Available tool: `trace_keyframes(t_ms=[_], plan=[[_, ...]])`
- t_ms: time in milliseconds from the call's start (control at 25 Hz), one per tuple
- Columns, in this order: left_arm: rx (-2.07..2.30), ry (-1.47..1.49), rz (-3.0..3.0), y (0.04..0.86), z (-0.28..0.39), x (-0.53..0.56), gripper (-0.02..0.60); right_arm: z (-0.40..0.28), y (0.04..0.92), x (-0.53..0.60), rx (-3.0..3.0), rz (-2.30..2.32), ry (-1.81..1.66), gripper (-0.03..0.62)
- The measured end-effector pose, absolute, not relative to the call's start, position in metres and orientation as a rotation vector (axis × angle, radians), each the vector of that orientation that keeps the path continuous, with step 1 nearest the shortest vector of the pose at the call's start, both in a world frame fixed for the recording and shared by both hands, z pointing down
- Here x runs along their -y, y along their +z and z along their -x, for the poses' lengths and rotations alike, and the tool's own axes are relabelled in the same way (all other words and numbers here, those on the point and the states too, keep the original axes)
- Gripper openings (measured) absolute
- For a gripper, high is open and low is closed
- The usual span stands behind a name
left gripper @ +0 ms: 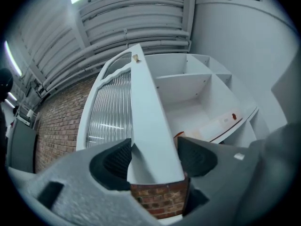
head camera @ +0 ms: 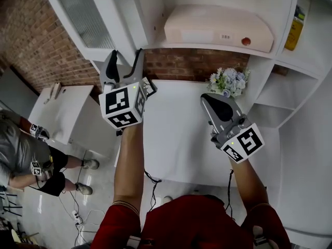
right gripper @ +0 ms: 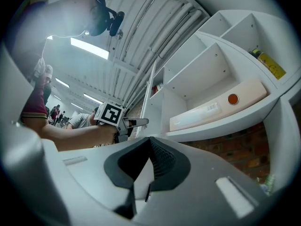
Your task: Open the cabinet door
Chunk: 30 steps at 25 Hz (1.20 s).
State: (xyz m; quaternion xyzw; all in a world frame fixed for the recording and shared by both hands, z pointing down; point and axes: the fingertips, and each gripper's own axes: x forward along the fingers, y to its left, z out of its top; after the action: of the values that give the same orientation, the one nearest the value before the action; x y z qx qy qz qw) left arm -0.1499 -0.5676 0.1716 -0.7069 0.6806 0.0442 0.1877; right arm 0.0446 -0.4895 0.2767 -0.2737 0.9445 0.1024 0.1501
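Cabinet door, a white-painted panel with a ribbed glass pane and arched top, stands swung out from the white shelved cabinet, long axis upright, narrow edge facing the person; left forearm reaches forward; grey plastic left gripper tilts slightly upward, ridged black pads clamped on the door's lower edge; right gripper hovers alongside, jaws pressed together, empty.

White cabinet door, ribbed glass panel, small knob on its frame, swung well open, hanging upright.
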Motion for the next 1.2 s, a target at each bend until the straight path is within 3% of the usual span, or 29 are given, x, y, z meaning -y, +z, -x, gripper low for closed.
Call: trace_keyframes(t_ms=[960,1200], plan=[[-1.676,0.278,2.224,0.170,0.210,0.445,0.238,0.029,0.278,0.434,-2.735,0.762,0.287,0.012],[-1.639,0.266,2.219,0.171,0.240,0.409,0.165,0.061,0.274,0.415,-2.742,0.746,0.305,0.012]])
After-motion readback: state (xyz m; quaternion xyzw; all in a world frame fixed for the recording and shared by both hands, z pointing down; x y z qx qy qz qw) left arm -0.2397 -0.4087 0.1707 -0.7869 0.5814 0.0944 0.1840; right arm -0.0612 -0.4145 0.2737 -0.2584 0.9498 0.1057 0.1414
